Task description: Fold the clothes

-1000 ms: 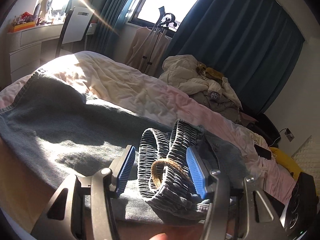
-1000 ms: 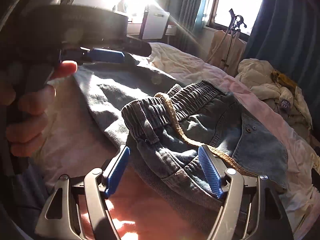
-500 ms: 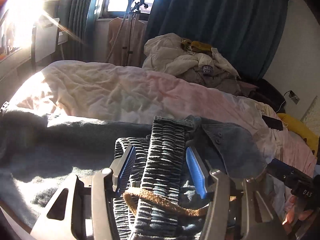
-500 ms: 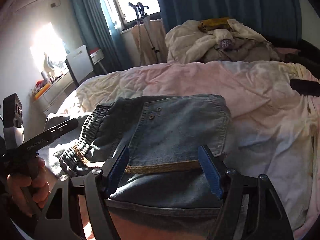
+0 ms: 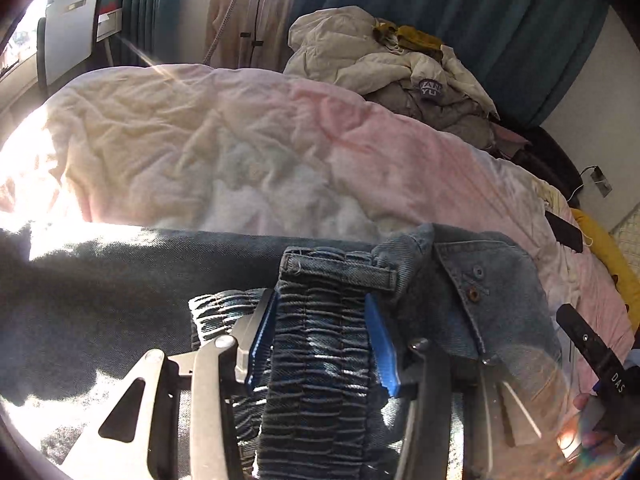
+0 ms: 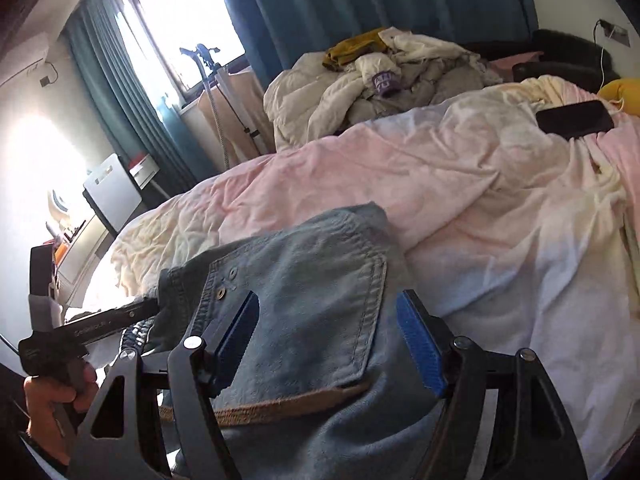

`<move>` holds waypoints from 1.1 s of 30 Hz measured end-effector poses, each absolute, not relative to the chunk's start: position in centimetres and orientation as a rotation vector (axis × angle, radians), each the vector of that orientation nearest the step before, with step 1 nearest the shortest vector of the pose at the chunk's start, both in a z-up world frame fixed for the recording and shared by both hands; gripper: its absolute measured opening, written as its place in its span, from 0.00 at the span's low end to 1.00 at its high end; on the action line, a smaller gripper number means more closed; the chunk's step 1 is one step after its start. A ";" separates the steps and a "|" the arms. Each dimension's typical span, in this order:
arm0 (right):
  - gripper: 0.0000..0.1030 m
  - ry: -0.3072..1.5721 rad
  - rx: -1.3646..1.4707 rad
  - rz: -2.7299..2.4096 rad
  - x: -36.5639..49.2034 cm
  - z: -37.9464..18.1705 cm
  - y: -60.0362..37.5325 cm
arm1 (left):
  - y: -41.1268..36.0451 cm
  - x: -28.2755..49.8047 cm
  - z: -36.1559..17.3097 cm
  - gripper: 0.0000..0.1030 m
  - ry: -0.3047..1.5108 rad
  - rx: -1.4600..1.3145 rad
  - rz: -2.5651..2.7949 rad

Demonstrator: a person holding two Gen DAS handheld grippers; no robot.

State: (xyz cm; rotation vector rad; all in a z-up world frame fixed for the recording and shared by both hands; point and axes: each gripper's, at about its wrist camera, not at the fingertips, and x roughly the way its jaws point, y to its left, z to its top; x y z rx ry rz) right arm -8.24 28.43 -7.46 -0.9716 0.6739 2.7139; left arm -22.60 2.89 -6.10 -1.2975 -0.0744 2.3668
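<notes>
Denim trousers (image 5: 460,292) lie on the near edge of a pink duvet (image 5: 280,148). The left gripper (image 5: 320,344) is closing, its blue pads flanking the gathered elastic waistband (image 5: 320,320). The right gripper (image 6: 328,344) stands wide over the back pocket (image 6: 304,292), pads not visibly pressing. A clothes heap (image 6: 380,80) sits far behind.

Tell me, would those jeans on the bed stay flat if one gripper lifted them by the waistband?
Probably not: the jeans already drape in soft folds, so they'd likely sag. The gathered waistband looks thick, giving the closing left gripper decent purchase.
</notes>
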 end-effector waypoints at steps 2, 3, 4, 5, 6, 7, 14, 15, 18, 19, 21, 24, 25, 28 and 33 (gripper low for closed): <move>0.70 0.662 -0.984 2.713 -9.0 -7.8 28.2 | 3.1 -22.3 -5.9 0.22 -0.039 -1.286 2.409; 0.70 0.648 -0.998 2.710 -9.3 -8.2 28.0 | 3.1 -22.2 -5.8 0.21 -0.014 -1.280 2.443; 0.70 0.628 -1.014 2.704 -9.7 -8.5 27.8 | 2.9 -22.1 -5.8 0.17 -0.031 -1.274 2.453; 0.70 0.606 -1.031 2.698 -9.9 -8.9 27.6 | 2.7 -22.0 -5.7 0.14 -0.055 -1.272 2.461; 0.70 0.593 -1.047 2.693 -10.1 -9.2 27.4 | 2.4 -22.1 -5.6 0.12 -0.066 -1.269 2.472; 0.70 0.580 -1.064 2.687 -10.2 -9.5 27.3 | 2.3 -22.0 -5.5 0.08 -0.063 -1.263 2.484; 0.70 0.570 -1.098 2.678 -9.9 -9.5 27.0 | 1.5 -20.9 -3.7 0.05 -0.104 -1.180 2.530; 0.70 0.570 -1.097 2.680 -9.8 -9.4 26.9 | 1.4 -20.8 -3.5 0.04 -0.117 -1.168 2.541; 0.70 0.569 -1.085 2.696 -9.4 -8.9 26.7 | 0.4 -20.5 -2.7 0.04 -0.152 -1.142 2.580; 0.70 0.557 -1.077 2.708 -9.3 -8.7 26.5 | 0.2 -20.6 -2.8 0.04 -0.160 -1.147 2.583; 0.70 0.514 -1.067 2.730 -9.3 -8.5 26.0 | 0.1 -21.0 -3.5 0.04 -0.148 -1.170 2.586; 0.70 0.470 -1.116 2.734 -9.9 -9.1 25.4 | -0.2 -21.5 -5.3 0.05 -0.165 -1.212 2.578; 0.70 0.461 -1.160 2.721 -10.3 -9.9 25.2 | -0.4 -21.7 -5.8 0.06 -0.186 -1.224 2.570; 0.71 0.449 -1.257 2.683 -11.3 -12.1 25.1 | -1.5 -21.8 -6.0 0.07 -0.316 -1.212 2.529; 0.71 0.452 -1.250 2.685 -11.2 -12.2 25.1 | -2.9 -20.1 -4.9 0.11 -0.380 -1.185 2.528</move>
